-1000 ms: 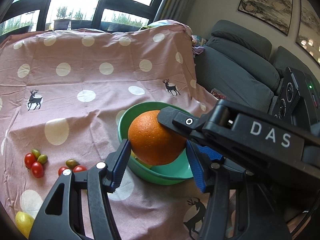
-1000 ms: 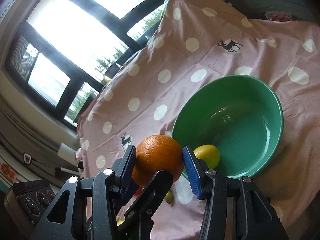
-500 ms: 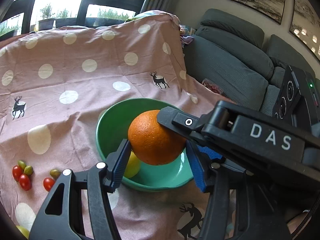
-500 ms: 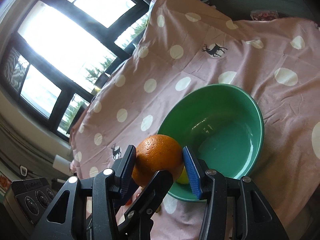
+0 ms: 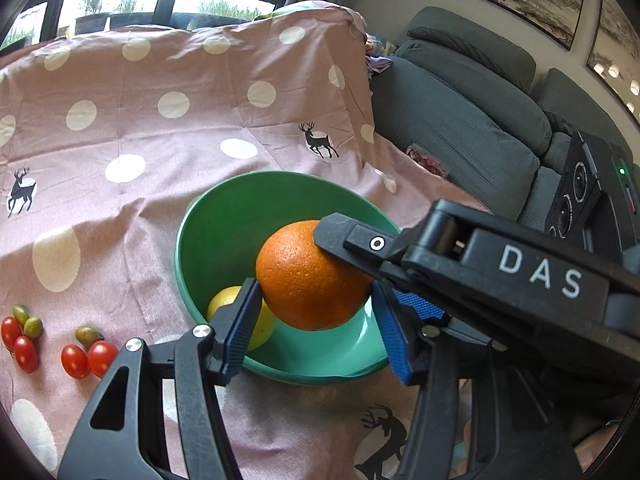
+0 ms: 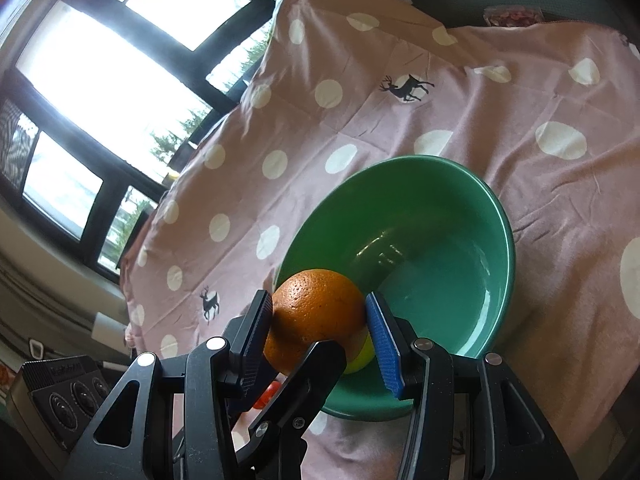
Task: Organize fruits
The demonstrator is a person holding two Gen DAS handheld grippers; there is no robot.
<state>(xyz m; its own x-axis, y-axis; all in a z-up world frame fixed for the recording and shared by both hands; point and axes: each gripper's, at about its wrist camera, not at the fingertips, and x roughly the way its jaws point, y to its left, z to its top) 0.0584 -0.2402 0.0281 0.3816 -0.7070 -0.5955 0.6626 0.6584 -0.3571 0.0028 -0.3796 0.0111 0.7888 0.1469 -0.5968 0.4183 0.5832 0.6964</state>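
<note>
The right gripper (image 6: 319, 326) held its 2 fingers clamped against opposite sides of the orange (image 6: 316, 316). The left gripper (image 5: 316, 326) stood just beside it, its 2 blue-padded fingers (image 5: 394, 336) flanking the same fruit, contact unclear.

So the orange (image 5: 314, 276) is now hanging right over the green bowl (image 5: 224, 220), a second ago it sat above the near rim at about 6 o'clock. The lemon (image 5: 240, 316) inside shows up more in the left wrist view, while the right wrist view now mostly hides it behind the orange.
</note>
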